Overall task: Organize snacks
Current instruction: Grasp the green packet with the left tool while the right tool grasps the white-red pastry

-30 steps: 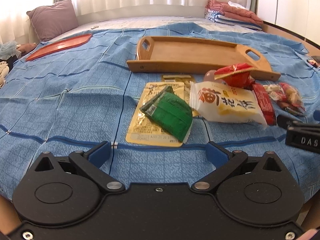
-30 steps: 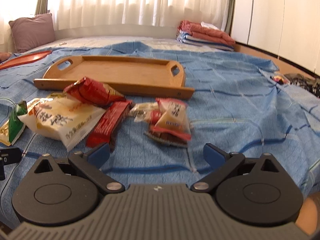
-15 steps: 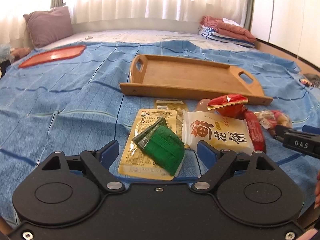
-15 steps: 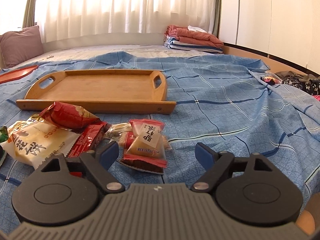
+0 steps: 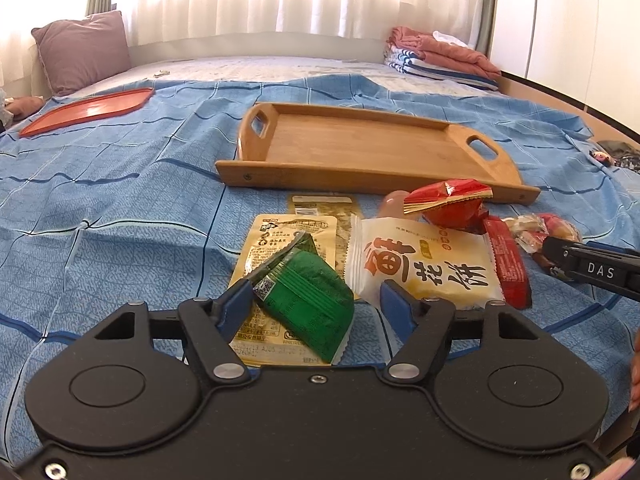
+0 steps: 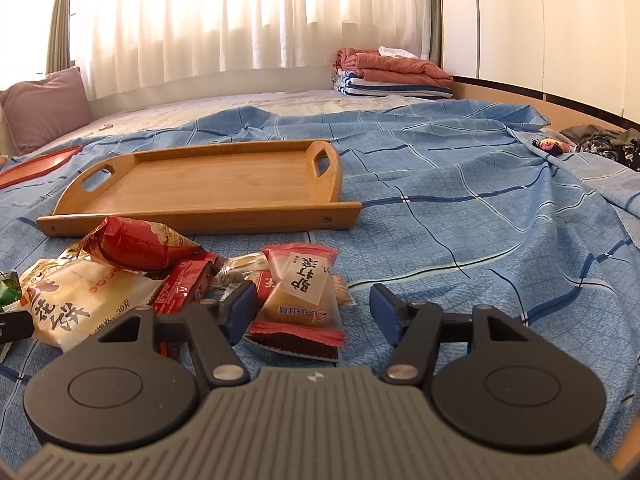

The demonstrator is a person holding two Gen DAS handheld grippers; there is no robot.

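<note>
Snack packets lie in a loose pile on the blue bedsheet in front of an empty wooden tray (image 5: 360,148) (image 6: 208,180). My left gripper (image 5: 316,304) is open, its blue fingers either side of a green packet (image 5: 308,296) that lies on a yellow packet (image 5: 280,236). A white packet (image 5: 420,268) and a red packet (image 5: 448,200) lie to its right. My right gripper (image 6: 312,312) is open around a pink-edged packet (image 6: 300,300). It shows at the right edge of the left wrist view (image 5: 592,268).
A red flat tray (image 5: 88,112) lies far left on the bed. A purple pillow (image 5: 80,52) sits at the back left, folded blankets (image 5: 440,56) at the back right. Dark clothes (image 6: 600,144) lie at the right edge of the bed.
Both grippers have moved forward and down to the snacks. The left now straddles the green packet and the right straddles the pink-edged packet. Their jaws have narrowed but stay open.
</note>
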